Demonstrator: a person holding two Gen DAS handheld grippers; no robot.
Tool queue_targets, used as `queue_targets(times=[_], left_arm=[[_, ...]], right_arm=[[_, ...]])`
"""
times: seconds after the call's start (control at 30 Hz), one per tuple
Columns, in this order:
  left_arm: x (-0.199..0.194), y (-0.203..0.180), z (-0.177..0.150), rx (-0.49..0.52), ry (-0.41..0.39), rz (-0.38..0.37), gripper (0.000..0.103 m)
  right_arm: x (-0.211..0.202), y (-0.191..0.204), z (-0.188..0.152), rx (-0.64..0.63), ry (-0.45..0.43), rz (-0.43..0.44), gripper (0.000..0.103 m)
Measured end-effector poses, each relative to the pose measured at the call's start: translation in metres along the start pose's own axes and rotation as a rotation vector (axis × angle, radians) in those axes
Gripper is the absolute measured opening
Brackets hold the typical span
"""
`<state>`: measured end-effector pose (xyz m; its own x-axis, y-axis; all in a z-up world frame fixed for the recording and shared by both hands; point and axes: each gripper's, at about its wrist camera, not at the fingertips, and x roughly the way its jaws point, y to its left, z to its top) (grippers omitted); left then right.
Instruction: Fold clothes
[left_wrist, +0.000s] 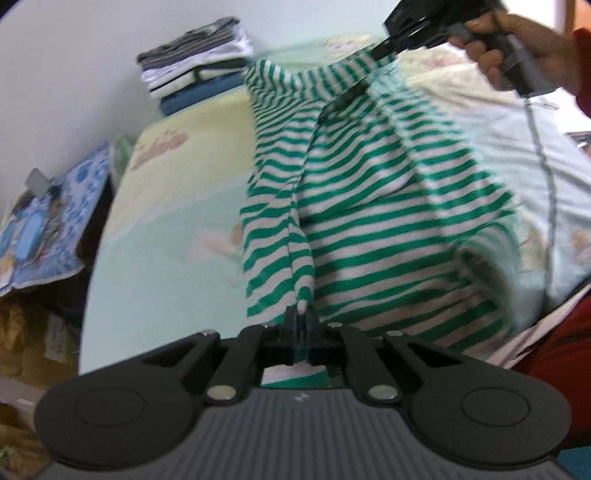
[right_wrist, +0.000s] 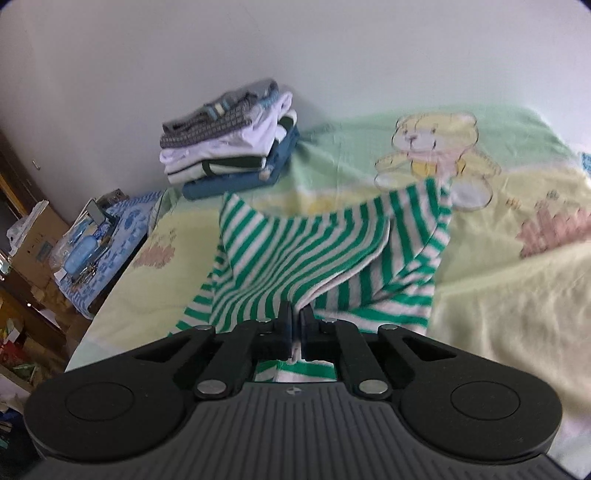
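Lying off the left edge of the bed (right_wrist: 498, 295), well apart from the garment: a cluttered side surface under a blue patterned cloth (right_wrist: 110, 236), with cardboard boxes (right_wrist: 33, 236) beyond it. Sitting at the far left corner of the bed, against the wall: a stack of folded clothes (right_wrist: 229, 147), grey-striped on top, white in the middle, blue at the bottom, also showing in the left wrist view (left_wrist: 195, 70). Hanging over the middle of the bed, partly lifted off the pastel sheet: a green-and-white striped garment (left_wrist: 369, 229), stretching between the two grippers. Pinching its near edge, jaws nearly closed on a fold of the cloth: the left gripper (left_wrist: 301, 325). Gripping the far upper edge of the garment, seen from the left wrist view at the top right, jaws closed on the fabric: the right gripper (left_wrist: 384, 51), with a hand (left_wrist: 517, 48) wrapping its handle and a red sleeve (left_wrist: 580, 70) behind. Clamping striped cloth tightly between narrow jaws in its own view: the right gripper (right_wrist: 296, 325), the garment (right_wrist: 314, 251) fanning away from it across the sheet. Showing on the sheet toward the far right corner, just beyond the garment's raised corner: a printed teddy bear (right_wrist: 432, 147).
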<state>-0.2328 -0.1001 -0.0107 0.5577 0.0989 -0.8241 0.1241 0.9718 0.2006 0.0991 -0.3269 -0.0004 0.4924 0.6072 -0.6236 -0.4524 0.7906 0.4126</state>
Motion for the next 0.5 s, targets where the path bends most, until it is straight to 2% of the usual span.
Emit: queue_targets(times=[0.2, 0.37, 0.43, 0.5], left_arm=[[0.013, -0.005, -0.003, -0.009, 0.035, -0.108, 0.003], [0.024, -0.010, -0.006, -0.017, 0.063, -0.199, 0.001], [0.029, -0.012, -0.007, -0.020, 0.075, -0.235, 0.000], [0.029, -0.010, -0.006, -0.017, 0.072, -0.240, 0.000]], right_arm=[[0.006, -0.006, 0.002, -0.048, -0.003, -0.100, 0.004], [0.036, -0.023, -0.014, -0.037, 0.064, -0.163, 0.004], [0.043, -0.022, -0.021, -0.056, 0.065, -0.187, 0.004], [0.046, -0.021, -0.021, -0.059, 0.051, -0.201, 0.004]])
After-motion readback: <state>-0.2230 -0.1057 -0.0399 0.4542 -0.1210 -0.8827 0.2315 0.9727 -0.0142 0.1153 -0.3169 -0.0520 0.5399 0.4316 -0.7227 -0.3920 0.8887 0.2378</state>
